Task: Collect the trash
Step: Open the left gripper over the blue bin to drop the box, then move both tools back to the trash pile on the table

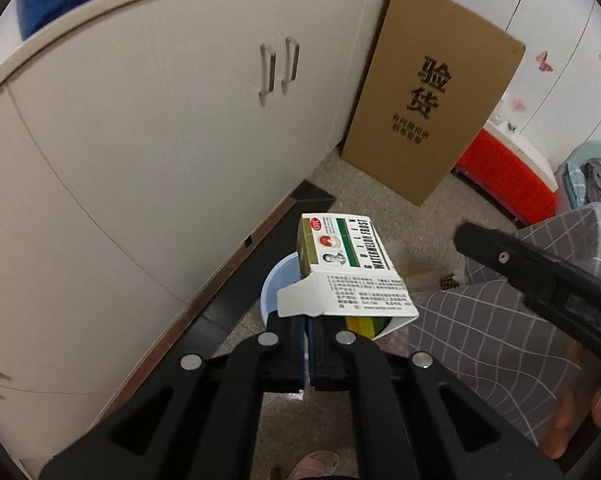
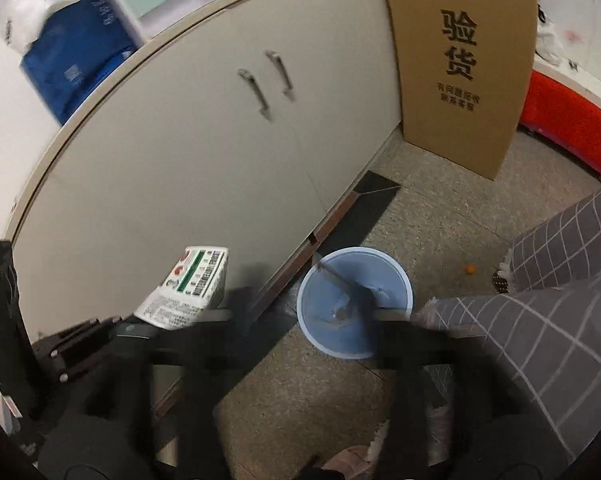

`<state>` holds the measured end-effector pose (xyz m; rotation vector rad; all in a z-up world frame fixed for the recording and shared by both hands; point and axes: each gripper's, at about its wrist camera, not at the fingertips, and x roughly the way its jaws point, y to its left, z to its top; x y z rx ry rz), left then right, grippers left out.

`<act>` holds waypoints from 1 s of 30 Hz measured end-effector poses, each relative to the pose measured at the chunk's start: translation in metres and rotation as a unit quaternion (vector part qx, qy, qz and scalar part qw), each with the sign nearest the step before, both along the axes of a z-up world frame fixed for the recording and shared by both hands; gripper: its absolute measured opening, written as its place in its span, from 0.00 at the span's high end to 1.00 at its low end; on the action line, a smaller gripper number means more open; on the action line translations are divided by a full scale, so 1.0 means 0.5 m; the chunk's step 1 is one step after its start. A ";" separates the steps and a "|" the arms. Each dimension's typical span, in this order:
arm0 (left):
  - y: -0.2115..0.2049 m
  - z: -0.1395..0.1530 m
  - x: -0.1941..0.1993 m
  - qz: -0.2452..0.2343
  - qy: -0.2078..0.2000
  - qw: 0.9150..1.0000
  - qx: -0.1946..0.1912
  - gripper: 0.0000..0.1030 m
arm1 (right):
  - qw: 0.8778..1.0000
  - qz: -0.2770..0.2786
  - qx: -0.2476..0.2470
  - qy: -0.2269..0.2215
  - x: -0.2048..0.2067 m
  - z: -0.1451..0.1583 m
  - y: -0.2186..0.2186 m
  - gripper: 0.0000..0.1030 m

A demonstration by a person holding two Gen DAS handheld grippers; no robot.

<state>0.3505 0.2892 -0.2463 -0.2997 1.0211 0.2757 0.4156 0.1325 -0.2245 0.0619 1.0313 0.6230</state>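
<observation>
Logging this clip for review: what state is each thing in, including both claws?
Left claw: shut on the carton's flap.
Carton: open-ended, held above the bin.
Right claw: open, nothing between its fingers, over the bin.
Bin: upright on the floor, some scraps inside.
Cabinet doors: closed.
Cardboard box: upright, leaning against the cabinet.

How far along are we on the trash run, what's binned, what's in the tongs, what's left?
Done: some scraps already lie in the blue bin. In hand: the left tongs are shut on the empty medicine carton, held above the bin; the right tongs are open and empty over it. Left: drop the carton in, then perhaps the small orange bit on the floor.
</observation>
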 end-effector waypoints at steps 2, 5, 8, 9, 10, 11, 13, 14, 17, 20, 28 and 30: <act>0.004 -0.009 0.006 0.001 0.003 1.000 -0.006 0.99 | 1.000 -0.009 -0.007 -0.003 0.001 -0.003 0.000 0.37; -0.001 -0.017 0.011 -0.004 0.010 1.000 -0.010 0.99 | 0.999 -0.024 -0.015 -0.015 -0.011 0.000 -0.014 0.36; -0.012 -0.024 0.013 -0.010 0.014 1.000 -0.013 0.99 | 0.998 -0.041 -0.035 -0.040 -0.029 0.007 -0.027 0.32; -0.017 -0.024 0.014 -0.013 0.014 1.000 -0.014 0.99 | 0.997 -0.044 -0.038 -0.046 -0.034 0.010 -0.031 0.31; -0.021 -0.025 0.017 -0.015 0.015 1.000 -0.017 0.99 | 0.996 -0.049 -0.044 -0.056 -0.040 0.015 -0.035 0.30; -0.024 -0.027 0.021 -0.016 0.018 1.000 -0.018 0.99 | 0.996 -0.053 -0.047 -0.061 -0.040 0.018 -0.035 0.29; -0.029 -0.029 0.023 -0.017 0.023 0.999 -0.020 0.99 | 0.994 -0.063 -0.050 -0.079 -0.047 0.032 -0.043 0.28; -0.032 -0.029 0.026 -0.018 0.024 0.999 -0.019 0.99 | 0.993 -0.067 -0.051 -0.087 -0.050 0.037 -0.045 0.27; -0.038 -0.025 0.036 -0.024 0.025 0.999 -0.027 0.98 | 0.990 -0.084 -0.042 -0.109 -0.055 0.057 -0.063 0.26; -0.043 -0.013 0.054 -0.025 0.024 0.999 -0.025 0.98 | 0.987 -0.098 -0.036 -0.124 -0.060 0.071 -0.074 0.26; -0.026 0.000 0.094 0.018 0.028 0.997 -0.069 0.27 | 0.983 -0.123 -0.023 -0.131 -0.067 0.093 -0.108 0.24; -0.032 0.007 0.078 0.020 0.023 0.998 -0.060 0.27 | 0.984 -0.125 -0.021 -0.127 -0.073 0.096 -0.114 0.24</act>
